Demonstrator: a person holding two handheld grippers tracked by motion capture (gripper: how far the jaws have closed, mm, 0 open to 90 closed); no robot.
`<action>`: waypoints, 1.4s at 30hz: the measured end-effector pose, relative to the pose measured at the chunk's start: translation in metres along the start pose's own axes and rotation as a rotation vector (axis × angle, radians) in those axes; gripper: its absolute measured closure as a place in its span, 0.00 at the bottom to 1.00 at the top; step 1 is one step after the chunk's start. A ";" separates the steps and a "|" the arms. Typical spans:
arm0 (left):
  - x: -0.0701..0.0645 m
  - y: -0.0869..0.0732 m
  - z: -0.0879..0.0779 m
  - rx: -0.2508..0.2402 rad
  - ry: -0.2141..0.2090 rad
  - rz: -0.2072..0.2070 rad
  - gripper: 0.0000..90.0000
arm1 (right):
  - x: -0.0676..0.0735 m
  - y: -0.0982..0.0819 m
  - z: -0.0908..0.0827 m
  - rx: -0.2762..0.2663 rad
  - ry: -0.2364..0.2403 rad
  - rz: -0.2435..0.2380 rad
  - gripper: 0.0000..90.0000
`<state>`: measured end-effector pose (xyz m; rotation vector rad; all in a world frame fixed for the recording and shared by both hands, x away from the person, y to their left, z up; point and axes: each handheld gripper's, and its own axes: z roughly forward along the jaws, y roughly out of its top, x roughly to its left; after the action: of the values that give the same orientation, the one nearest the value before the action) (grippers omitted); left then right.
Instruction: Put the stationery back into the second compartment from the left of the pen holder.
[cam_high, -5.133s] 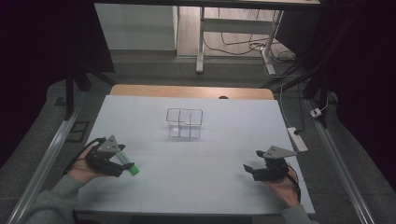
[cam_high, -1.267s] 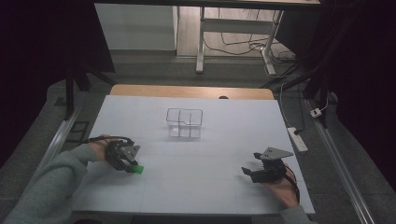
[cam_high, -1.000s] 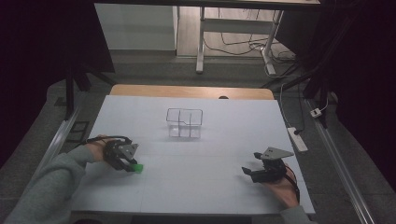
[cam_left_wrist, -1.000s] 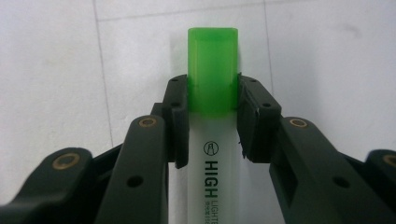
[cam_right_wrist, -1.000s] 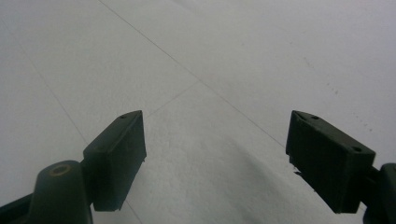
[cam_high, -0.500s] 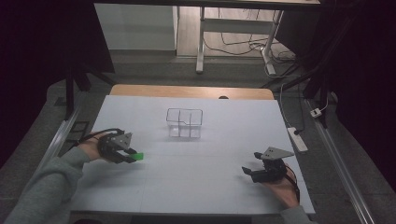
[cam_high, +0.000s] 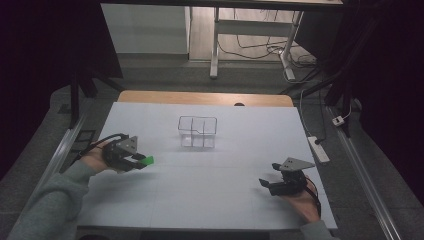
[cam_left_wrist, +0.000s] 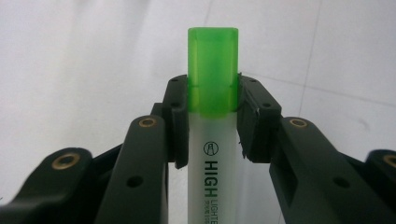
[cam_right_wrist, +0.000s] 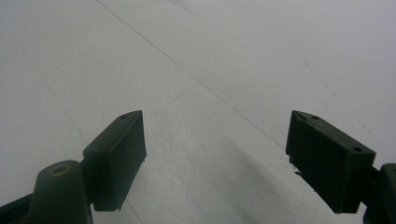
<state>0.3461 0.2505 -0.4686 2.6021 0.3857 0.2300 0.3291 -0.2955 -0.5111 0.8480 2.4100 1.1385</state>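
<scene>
A highlighter with a white barrel and a bright green cap is clamped between the pads of my left gripper, cap end sticking out past the fingertips. In the high view that left gripper hangs above the left part of the white table, pointing right. My right gripper rests low at the table's right front, and in the right gripper view its jaws stand wide apart over bare table. A clear plastic organiser box with compartments stands at the table's middle back.
A wooden strip borders the table's far edge. A white power strip lies off the right edge. Metal rails run along both sides, and table legs and cables stand on the floor behind.
My left gripper has lifted the highlighter off the table and carried it up and a little toward the back. The right gripper has stayed where it was.
</scene>
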 end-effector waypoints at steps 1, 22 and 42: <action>0.000 0.000 -0.001 -0.006 0.010 -0.009 0.74 | 0.000 0.000 0.000 0.000 0.000 0.001 0.22; 0.000 0.006 -0.021 -0.111 0.123 -0.169 0.74 | -0.001 0.000 -0.001 0.001 -0.001 0.007 0.22; 0.001 0.009 -0.034 -0.289 0.197 -0.274 0.74 | 0.000 0.000 -0.001 0.000 0.000 0.006 0.22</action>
<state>0.3416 0.2585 -0.4347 2.2209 0.7159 0.4148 0.3291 -0.2962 -0.5107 0.8556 2.4089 1.1405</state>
